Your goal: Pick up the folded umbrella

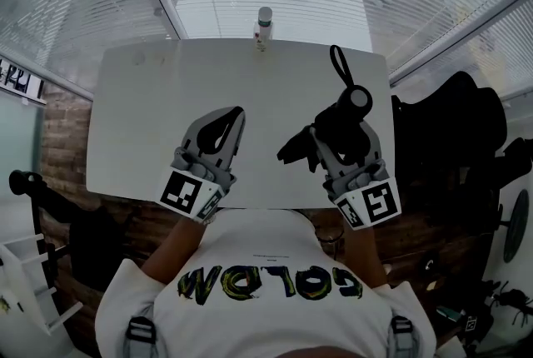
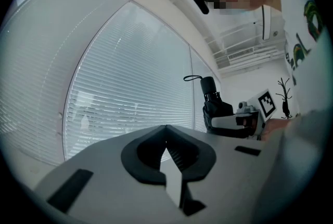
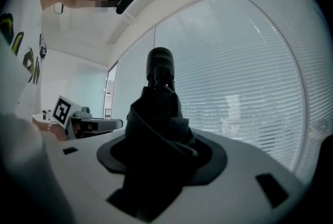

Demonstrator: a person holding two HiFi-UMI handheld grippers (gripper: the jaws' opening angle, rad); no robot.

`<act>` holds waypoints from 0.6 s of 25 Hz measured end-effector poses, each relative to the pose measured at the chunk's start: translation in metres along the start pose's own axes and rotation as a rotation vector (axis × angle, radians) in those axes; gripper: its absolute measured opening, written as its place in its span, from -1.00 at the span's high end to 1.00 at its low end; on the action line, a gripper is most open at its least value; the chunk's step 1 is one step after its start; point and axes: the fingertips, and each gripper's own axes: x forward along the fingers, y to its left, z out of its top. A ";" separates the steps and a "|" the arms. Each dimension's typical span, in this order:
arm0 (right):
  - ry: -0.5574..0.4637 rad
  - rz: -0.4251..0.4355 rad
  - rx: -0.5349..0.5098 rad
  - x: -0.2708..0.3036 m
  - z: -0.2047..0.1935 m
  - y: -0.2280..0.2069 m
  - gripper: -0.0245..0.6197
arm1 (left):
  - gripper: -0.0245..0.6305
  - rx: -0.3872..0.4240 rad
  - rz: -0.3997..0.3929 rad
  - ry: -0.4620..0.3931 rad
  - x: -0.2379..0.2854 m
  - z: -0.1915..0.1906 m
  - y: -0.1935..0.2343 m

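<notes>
The folded umbrella (image 1: 346, 125) is black, with a round handle end and a strap loop (image 1: 339, 65) pointing away from me. My right gripper (image 1: 329, 148) is shut on its bunched fabric and holds it above the white table (image 1: 141, 115). In the right gripper view the umbrella (image 3: 158, 124) fills the space between the jaws and stands upright, handle on top. My left gripper (image 1: 236, 116) hovers to the left with its tips together and nothing in them. In the left gripper view its tips (image 2: 166, 129) meet, and the held umbrella (image 2: 212, 100) shows at the right.
A small bottle (image 1: 264, 22) stands at the table's far edge, in front of windows with white blinds. A black chair with dark fabric (image 1: 454, 131) sits right of the table. A brick wall (image 1: 62, 140) and dark equipment lie at the left.
</notes>
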 end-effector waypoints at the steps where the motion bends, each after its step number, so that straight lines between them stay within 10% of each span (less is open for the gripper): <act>1: 0.001 -0.001 -0.003 0.000 0.000 0.000 0.19 | 0.89 0.000 -0.002 -0.001 0.001 0.000 0.000; 15: -0.004 -0.010 -0.003 0.002 0.005 -0.002 0.19 | 0.89 -0.013 -0.007 -0.011 0.002 0.002 0.000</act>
